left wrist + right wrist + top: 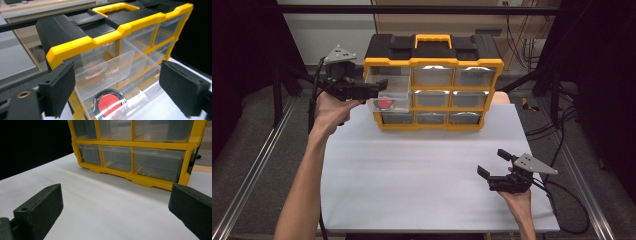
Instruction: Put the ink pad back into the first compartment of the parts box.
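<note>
White table point(422, 190) in a dark-framed rig, cables on the floor at the right, wooden furniture behind. At the far edge of the table sits a yellow-and-black organizer box point(432, 80) with a yellow carry handle point(432, 38) and a three-by-three grid of clear drawers.

We see the top-left drawer point(388, 95) pulled out toward us. Inside it lies a round red item in a shiny rim point(108, 105), near the front of the drawer; it could be a lidded tin or a disc, and glare on the plastic keeps us from saying which. A clear divider wall point(107, 67) stands across the drawer behind it.

Left gripper point(379, 87) hovers at the open drawer, jaws wide apart, holding nothing; in the left gripper view the pads point(60, 87) stand either side of the drawer. Right gripper point(493, 162) sits low over the near right of the table, well apart from the box, jaws also spread and empty.

Handling, as we judge it: the drawer is thin, stiff clear plastic, light and slick, so it likely slides easily and could tip or come right out if pulled too far. Best hold looks like the front lip or front wall, squeezed gently. The red item looks small, light and hard; its smooth rim may slip, so we'd grip across its edges.

No brand, label or writing is readable on anything we see.
</note>
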